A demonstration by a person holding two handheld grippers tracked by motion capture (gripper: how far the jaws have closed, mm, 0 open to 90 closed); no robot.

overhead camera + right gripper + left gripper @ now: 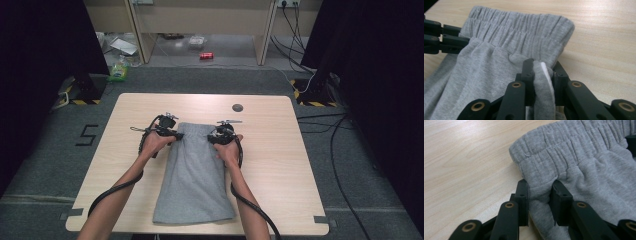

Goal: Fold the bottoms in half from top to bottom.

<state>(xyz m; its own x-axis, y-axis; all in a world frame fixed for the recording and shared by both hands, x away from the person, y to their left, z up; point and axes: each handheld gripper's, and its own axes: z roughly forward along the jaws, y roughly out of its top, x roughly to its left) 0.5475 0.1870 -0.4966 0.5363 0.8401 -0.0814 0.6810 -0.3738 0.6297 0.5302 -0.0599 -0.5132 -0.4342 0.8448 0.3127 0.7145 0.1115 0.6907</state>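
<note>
Grey shorts flat on table, hem nearest person, waistband far. Left gripper clamped on left waistband corner, fabric bunched between jaws. Right gripper pinching right corner, fold squeezed between jaws.

bare tabletop around grey shorts

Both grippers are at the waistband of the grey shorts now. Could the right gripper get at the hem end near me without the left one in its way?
Probably yes. The right gripper is pinched on the grey shorts at one waistband corner, the left gripper at the other. The hem lies flat and uncovered on the table, though the right would have to let go first.
</note>
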